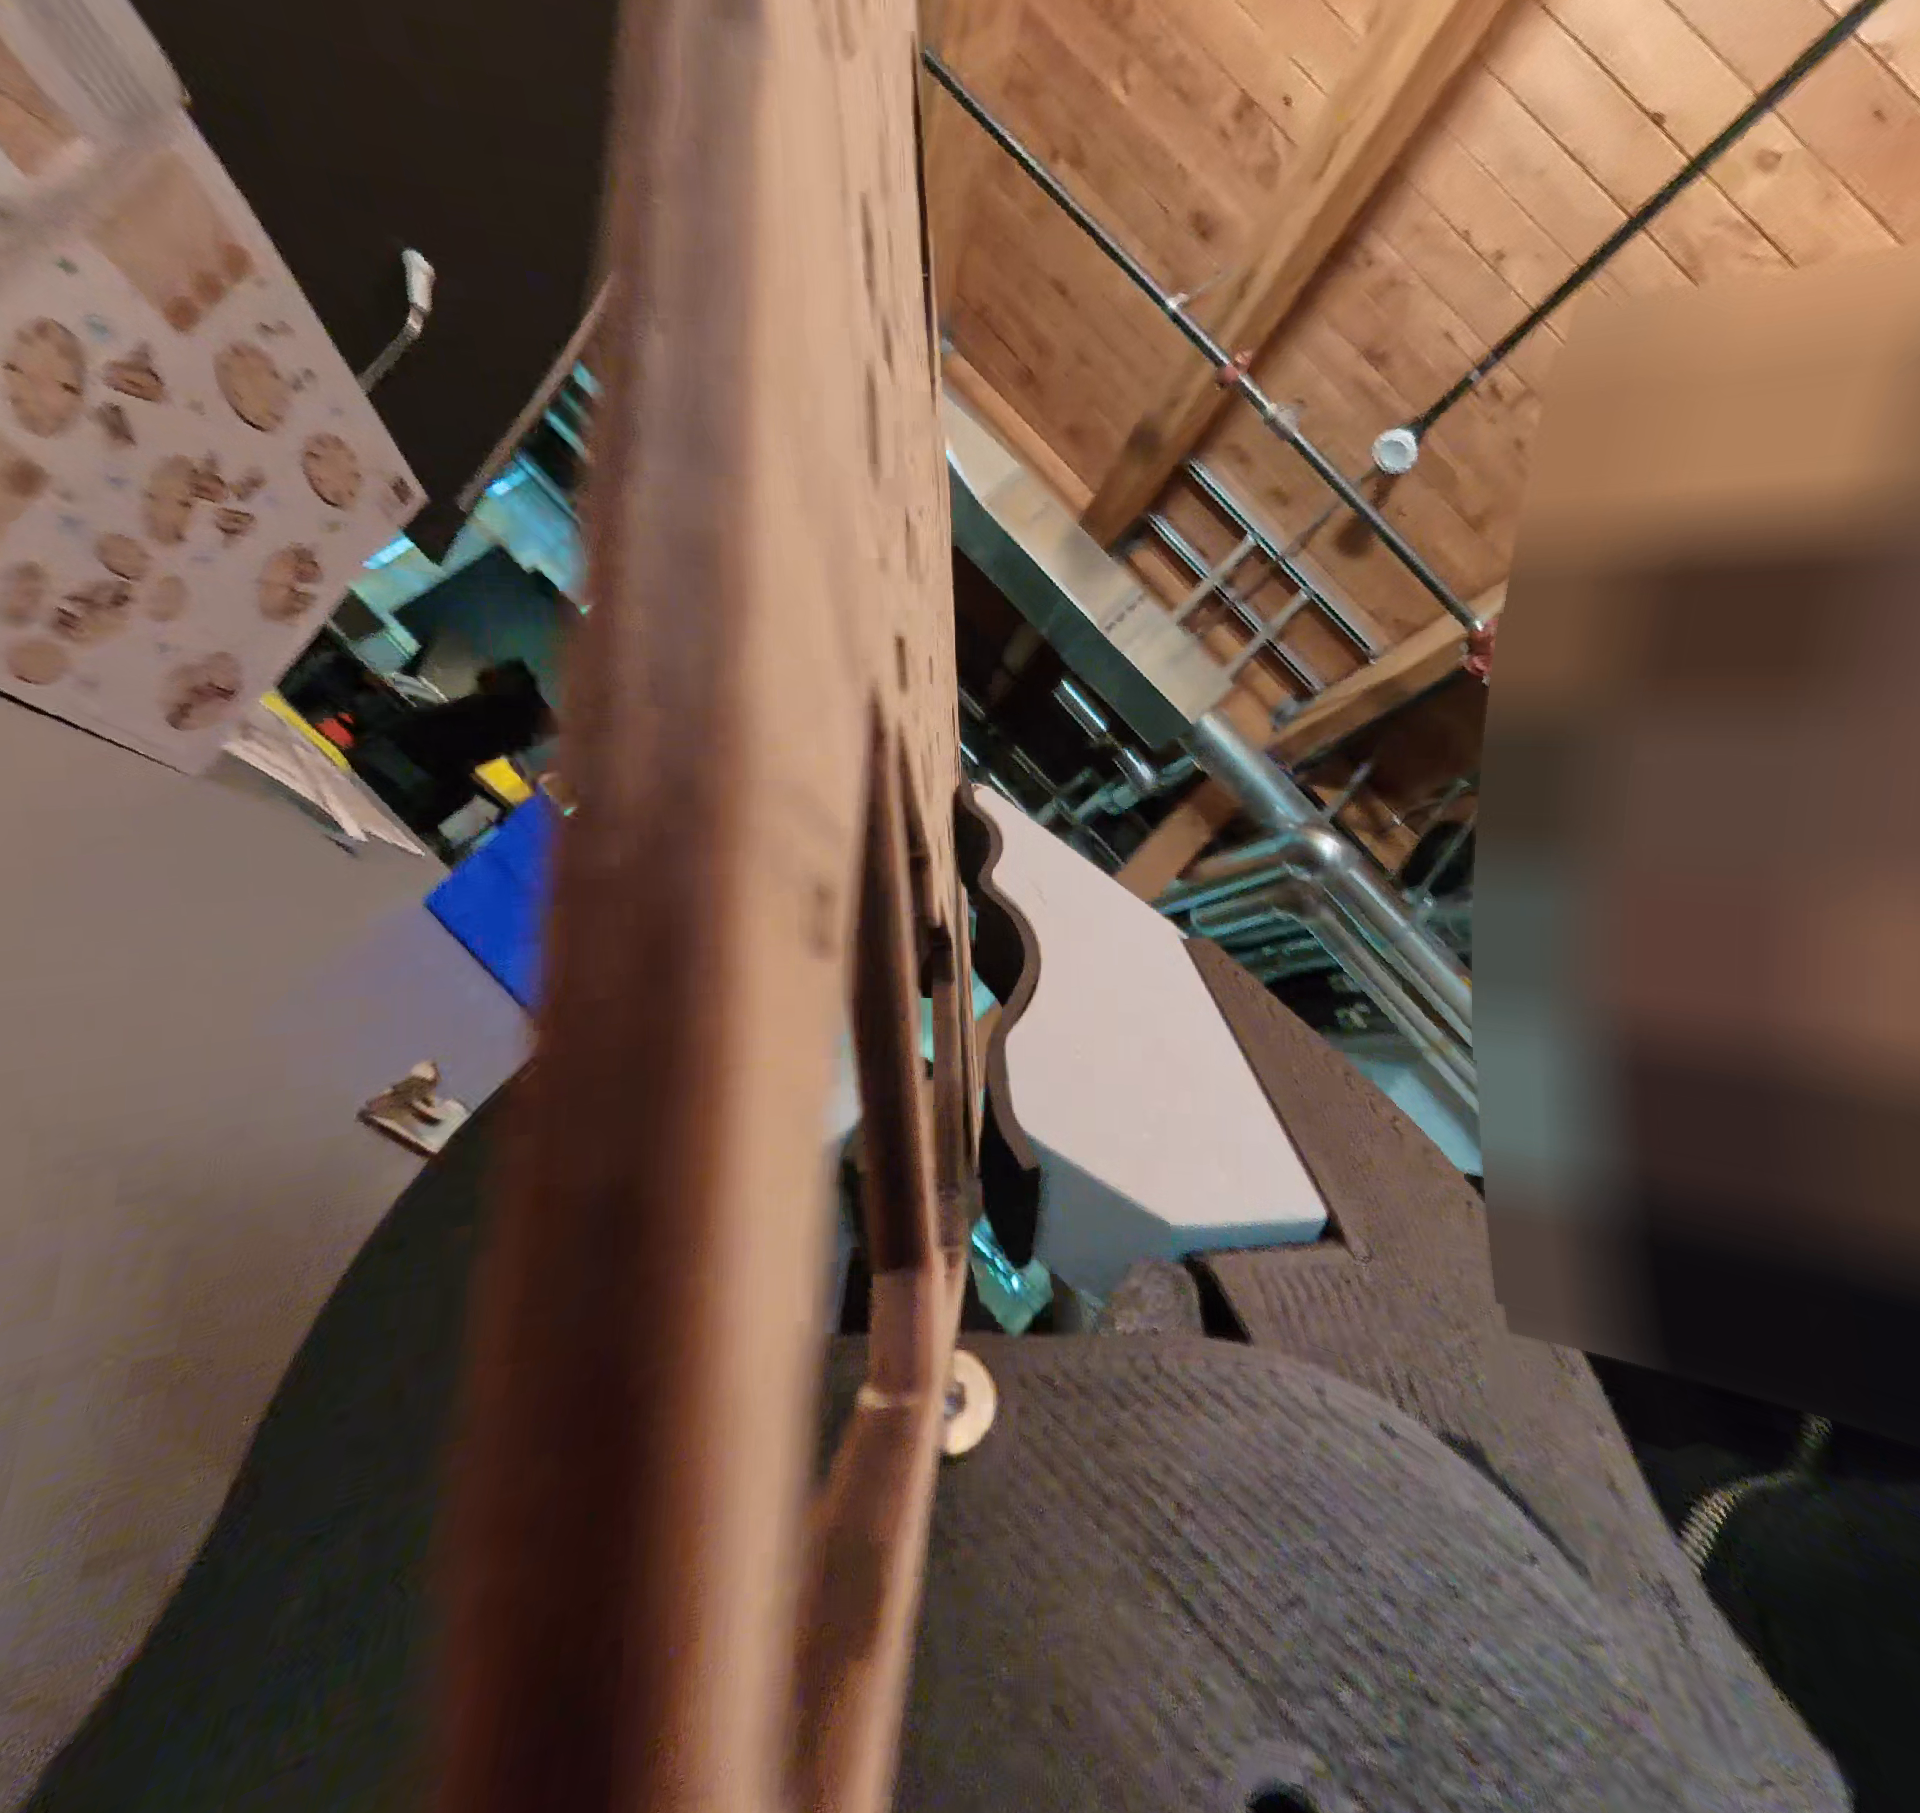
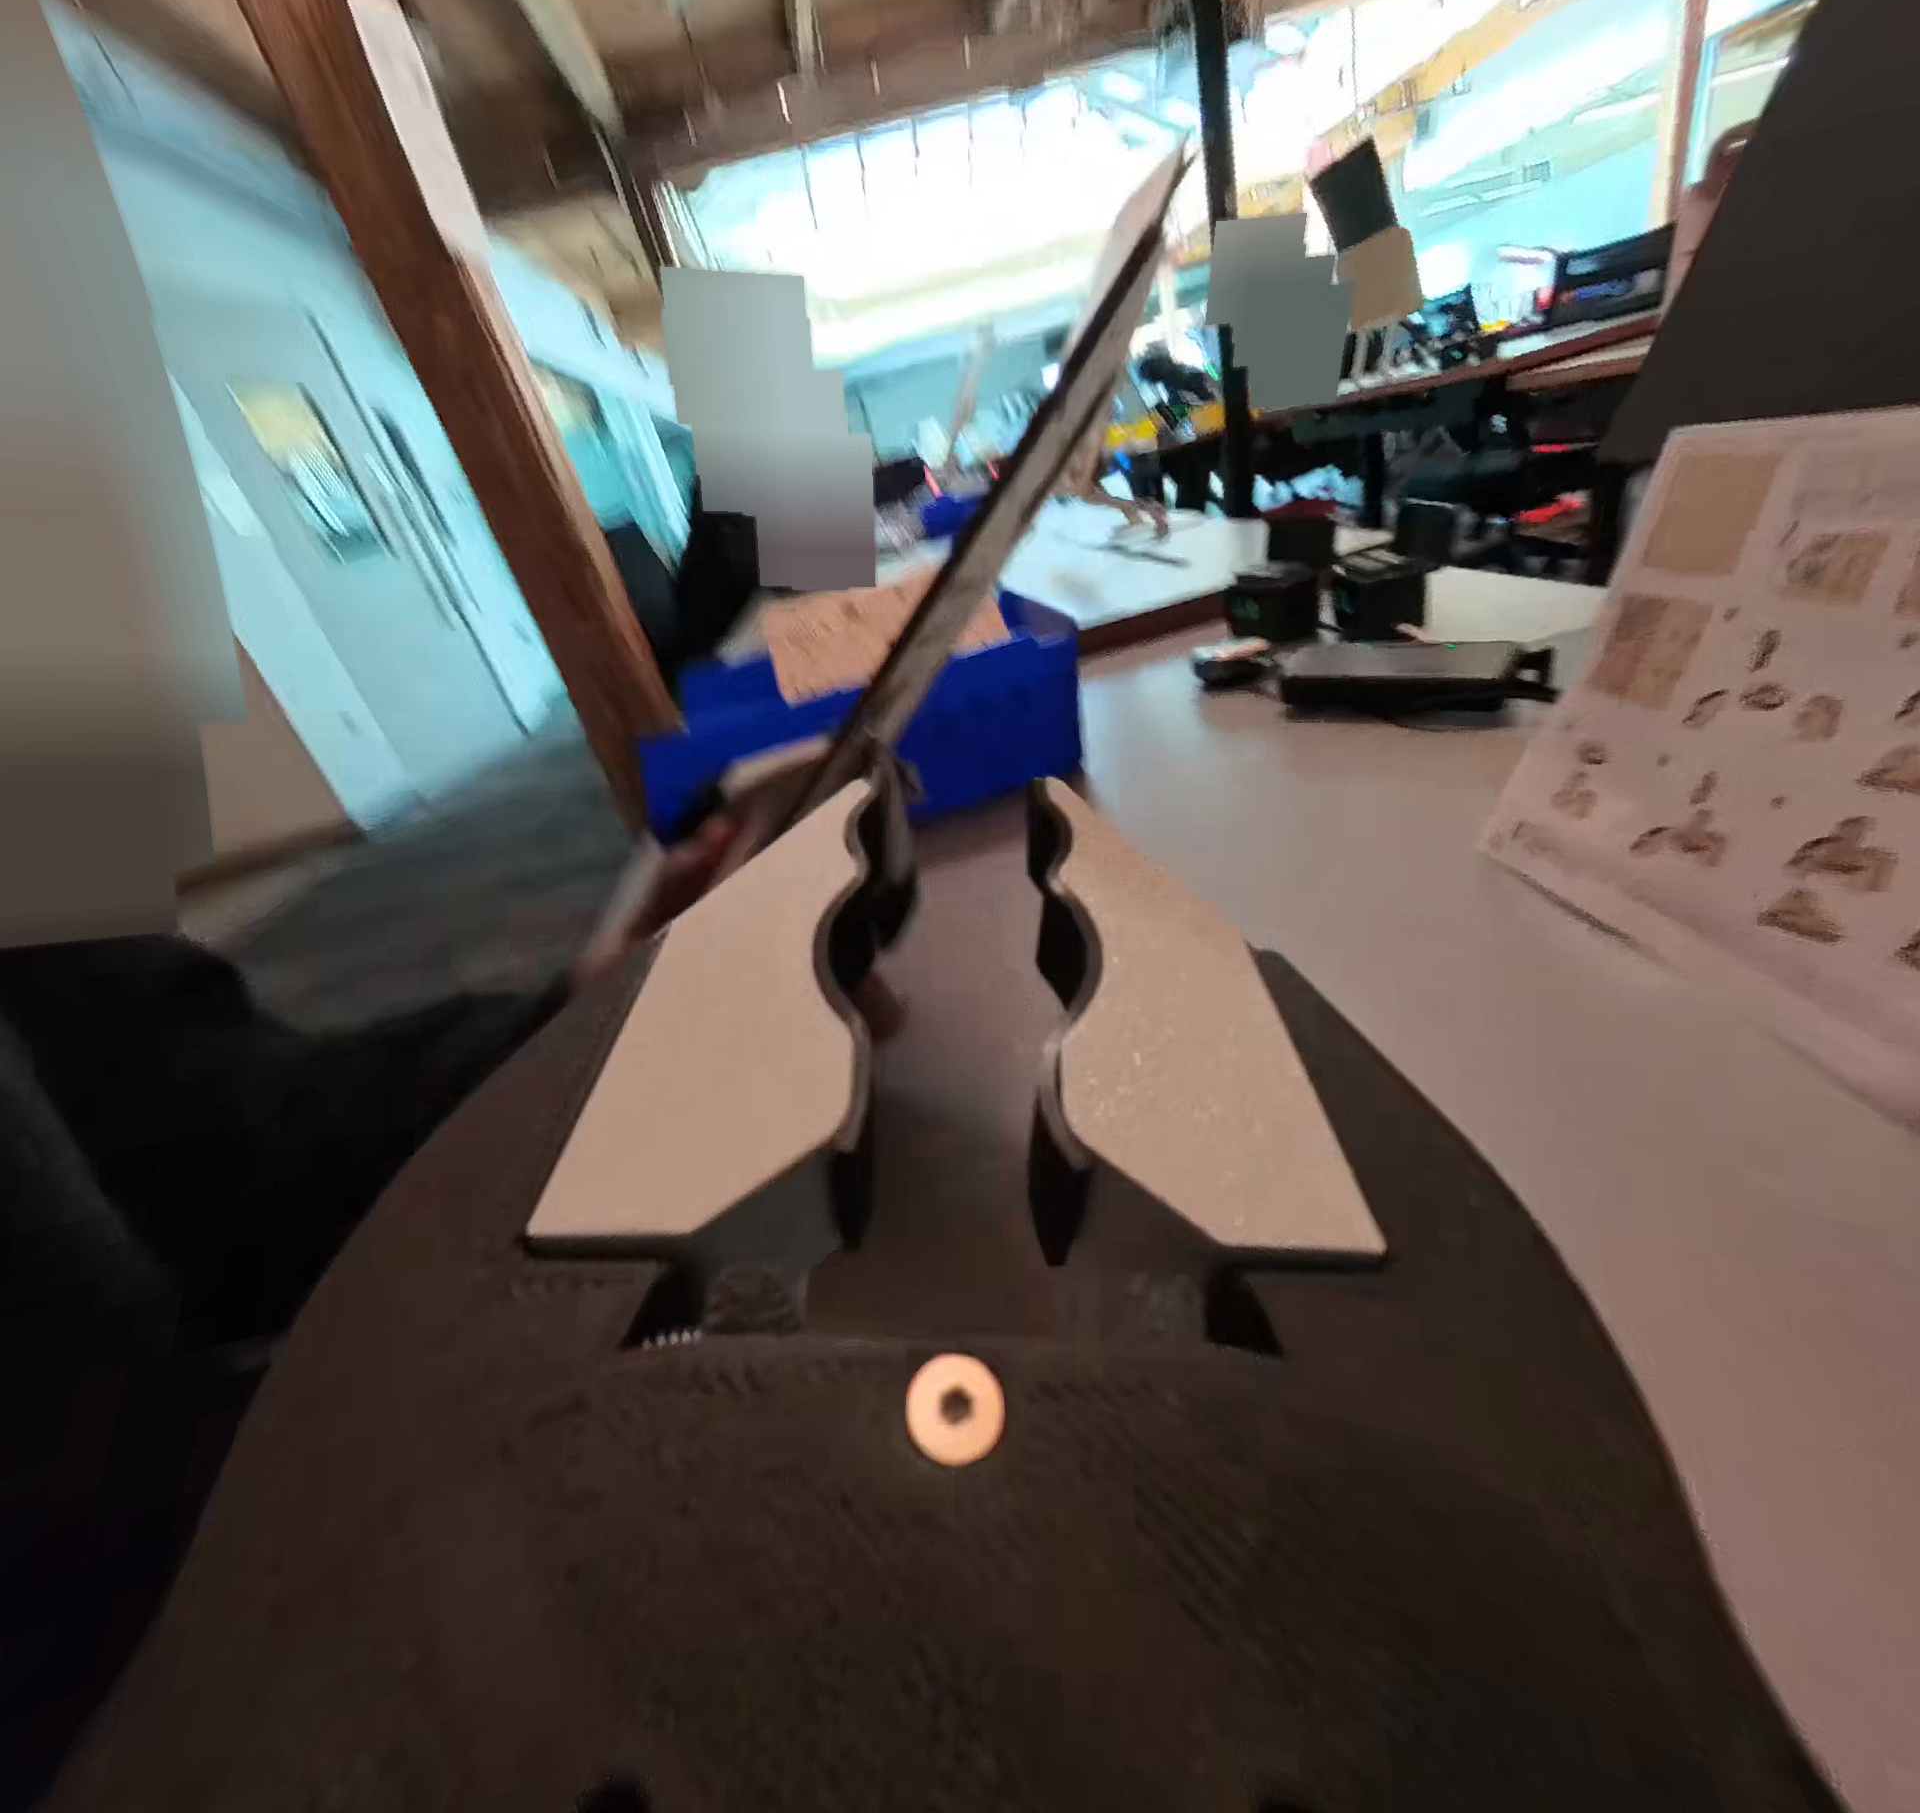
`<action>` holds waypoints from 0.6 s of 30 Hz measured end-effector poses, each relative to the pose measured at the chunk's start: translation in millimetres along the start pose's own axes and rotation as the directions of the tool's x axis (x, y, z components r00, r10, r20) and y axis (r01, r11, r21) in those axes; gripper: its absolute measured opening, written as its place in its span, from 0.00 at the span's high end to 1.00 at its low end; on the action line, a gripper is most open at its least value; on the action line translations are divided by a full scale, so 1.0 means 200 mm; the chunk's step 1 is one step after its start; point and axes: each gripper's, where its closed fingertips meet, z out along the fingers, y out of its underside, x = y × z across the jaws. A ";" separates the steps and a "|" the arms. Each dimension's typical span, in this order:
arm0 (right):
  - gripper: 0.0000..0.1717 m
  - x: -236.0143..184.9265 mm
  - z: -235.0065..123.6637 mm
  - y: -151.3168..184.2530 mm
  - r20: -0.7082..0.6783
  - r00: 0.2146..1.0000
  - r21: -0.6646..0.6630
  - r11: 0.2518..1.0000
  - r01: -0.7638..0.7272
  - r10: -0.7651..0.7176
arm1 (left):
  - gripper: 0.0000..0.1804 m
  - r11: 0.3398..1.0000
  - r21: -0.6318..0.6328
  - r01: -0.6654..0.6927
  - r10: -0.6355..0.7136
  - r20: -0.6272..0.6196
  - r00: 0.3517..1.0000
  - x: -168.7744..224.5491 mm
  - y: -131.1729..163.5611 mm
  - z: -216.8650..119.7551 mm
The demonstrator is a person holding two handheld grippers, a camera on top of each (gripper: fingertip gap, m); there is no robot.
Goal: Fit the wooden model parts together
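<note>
Room first: a workshop under a plank ceiling [image 1: 1351, 153] with beams and metal pipes [image 1: 1340, 890], bright windows at the far side, and other desks crowded with dark equipment. Several blurred patches cover parts of both views.

Next comes the pale grey tabletop [image 2: 1351, 880]. On it stands a blue bin [image 2: 987, 714] with flat wooden pieces inside, near the far left edge. A large printed page [image 2: 1766, 703] showing pictures of wooden parts is propped up to the right. A flat black device [image 2: 1403, 677] lies well behind, and one small wooden piece [image 1: 410, 1103] lies alone on the surface.

A thin wooden sheet [image 1: 748, 620] with small cut-outs is up in the air, clear of the tabletop and slanting steeply. The left tongs [image 1: 961, 807] are closed narrow on its lower end: the sheet hides one finger, and the other grey finger [image 1: 1122, 1036] lies right against it.

The right tongs [image 2: 951, 807] stand partly open and grip nothing. The sheet's dark edge crosses just at the tip of their left finger [image 2: 748, 1015], while the right finger is apart from it.
</note>
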 end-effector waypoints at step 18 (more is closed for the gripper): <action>1.00 -0.26 0.04 0.06 0.162 0.946 0.002 0.959 0.285 -0.281 | 1.00 0.985 -0.171 0.026 -0.048 -0.129 0.990 0.10 0.16 0.06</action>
